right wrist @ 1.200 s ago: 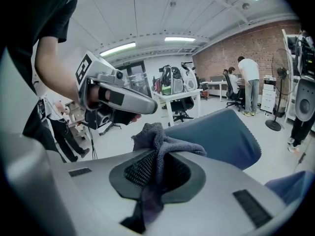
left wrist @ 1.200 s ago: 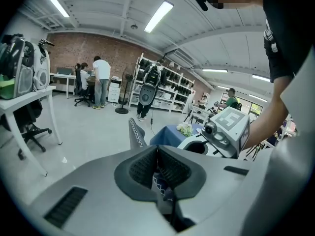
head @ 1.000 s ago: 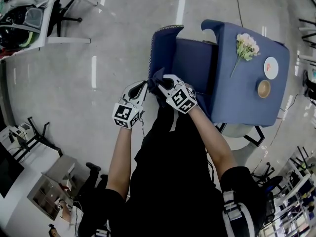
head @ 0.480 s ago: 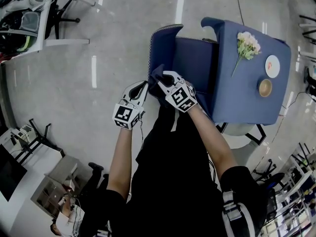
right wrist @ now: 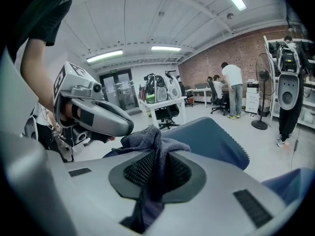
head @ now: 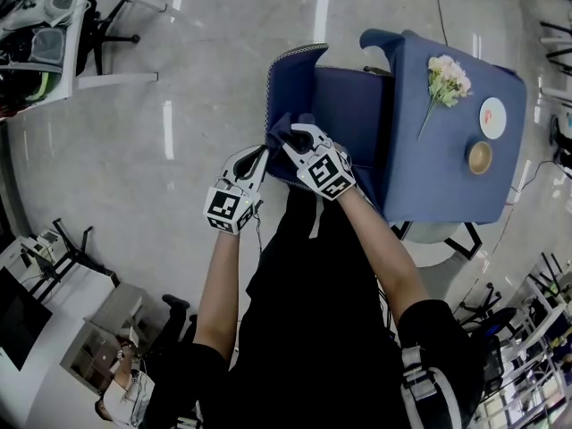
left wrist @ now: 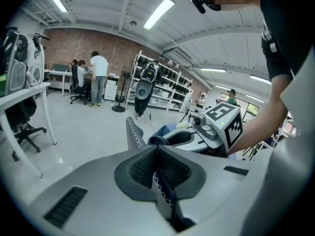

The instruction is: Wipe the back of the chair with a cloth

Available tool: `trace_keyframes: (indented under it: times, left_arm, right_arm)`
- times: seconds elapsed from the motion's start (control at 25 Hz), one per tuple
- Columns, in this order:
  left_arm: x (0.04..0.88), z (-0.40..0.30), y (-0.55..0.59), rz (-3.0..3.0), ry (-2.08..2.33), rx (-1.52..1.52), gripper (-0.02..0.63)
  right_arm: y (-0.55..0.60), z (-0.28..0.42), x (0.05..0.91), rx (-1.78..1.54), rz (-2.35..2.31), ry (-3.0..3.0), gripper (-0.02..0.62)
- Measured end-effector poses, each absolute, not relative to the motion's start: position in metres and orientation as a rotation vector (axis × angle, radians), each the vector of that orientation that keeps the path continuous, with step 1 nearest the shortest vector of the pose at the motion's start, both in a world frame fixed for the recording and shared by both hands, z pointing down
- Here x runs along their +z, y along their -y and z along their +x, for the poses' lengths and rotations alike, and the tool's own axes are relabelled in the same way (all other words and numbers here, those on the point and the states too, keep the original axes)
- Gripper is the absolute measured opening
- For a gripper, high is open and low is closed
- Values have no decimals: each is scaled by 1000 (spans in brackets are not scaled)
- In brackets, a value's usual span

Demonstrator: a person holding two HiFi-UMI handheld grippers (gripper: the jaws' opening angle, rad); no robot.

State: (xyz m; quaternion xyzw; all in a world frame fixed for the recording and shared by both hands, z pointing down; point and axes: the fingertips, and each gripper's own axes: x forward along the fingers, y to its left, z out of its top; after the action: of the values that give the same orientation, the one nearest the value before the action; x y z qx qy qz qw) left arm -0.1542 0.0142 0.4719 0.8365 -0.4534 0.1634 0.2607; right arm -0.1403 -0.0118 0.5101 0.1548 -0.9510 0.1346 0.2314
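The blue chair (head: pixel 344 105) stands in front of me in the head view, its back (head: pixel 288 83) on the left with a white zigzag seam. My left gripper (head: pixel 257 159) is shut on the near edge of that back; the stitched edge (left wrist: pixel 165 195) shows pinched between its jaws (left wrist: pixel 157 168). My right gripper (head: pixel 290 138) is shut on a dark blue cloth (head: pixel 283 123), which lies against the top edge of the chair back. In the right gripper view the cloth (right wrist: pixel 150 141) bunches out of the jaws (right wrist: pixel 156 168) over the chair back (right wrist: pixel 211 136).
A blue table (head: pixel 451 141) stands close on the right of the chair, with a flower bunch (head: pixel 445 80), a plate (head: pixel 492 119) and a cup (head: pixel 478 157). White desks and an office chair (head: pixel 98 25) stand at the far left. People (right wrist: pixel 231 87) and a fan (right wrist: pixel 263 90) are far off.
My right gripper has slid the cloth a little further along the chair back's top edge, away from me. The left gripper keeps its hold in the same place.
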Motion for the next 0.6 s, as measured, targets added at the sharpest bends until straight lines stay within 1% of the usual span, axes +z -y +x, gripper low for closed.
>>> trace_keyframes:
  times: [0.28,0.6]
  left_arm:
    - [475,-152,-7,2271,1219,439,25]
    - [481,-148,-5,2274,1194,447,25]
  right_arm:
    - [38,-137,511,455,543,2623,61]
    - [63,-140,515,396,590,2603,63]
